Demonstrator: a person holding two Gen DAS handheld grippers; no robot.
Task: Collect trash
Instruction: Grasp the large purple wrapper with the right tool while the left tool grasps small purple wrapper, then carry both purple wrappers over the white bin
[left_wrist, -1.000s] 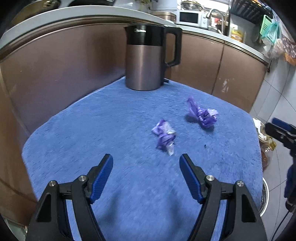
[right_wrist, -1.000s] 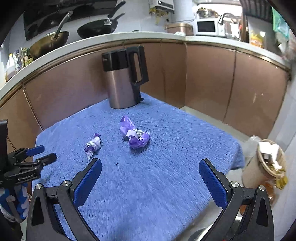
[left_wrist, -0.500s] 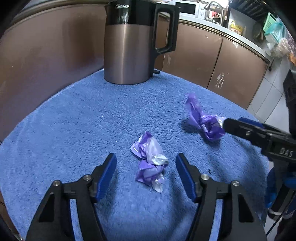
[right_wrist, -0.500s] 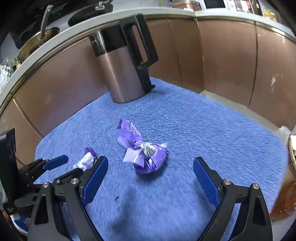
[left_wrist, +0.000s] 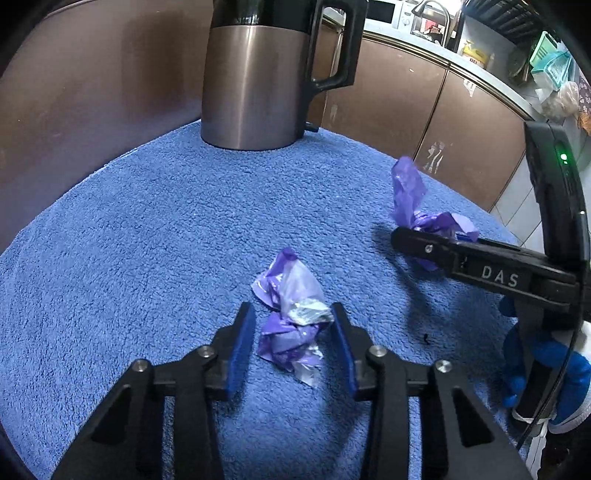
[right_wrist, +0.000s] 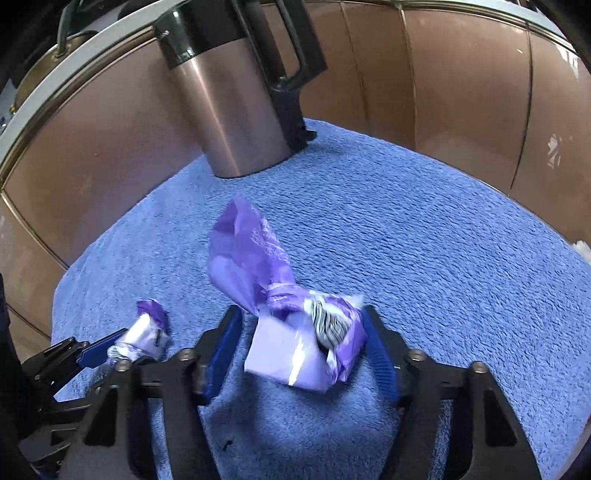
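Observation:
Two crumpled purple wrappers lie on a blue towel (left_wrist: 147, 229). The smaller wrapper (left_wrist: 291, 317) sits between the blue pads of my left gripper (left_wrist: 293, 343); the right pad touches it and a small gap shows on the left. The larger wrapper (right_wrist: 295, 332) sits between the pads of my right gripper (right_wrist: 301, 350); the right pad touches it and the left stands apart. Both grippers are low on the towel and still open around the wrappers. The larger wrapper also shows in the left wrist view (left_wrist: 417, 210), and the smaller one in the right wrist view (right_wrist: 144, 336).
A steel kettle (left_wrist: 258, 77) with a black handle stands at the back of the towel, also in the right wrist view (right_wrist: 236, 107). Brown cabinet doors (right_wrist: 461, 85) curve behind. The towel's right edge (right_wrist: 569, 251) drops off.
Both grippers have moved forward and down to the towel and narrowed. Each now has a wrapper between its pads; a second ago the wrappers lay well ahead of them.

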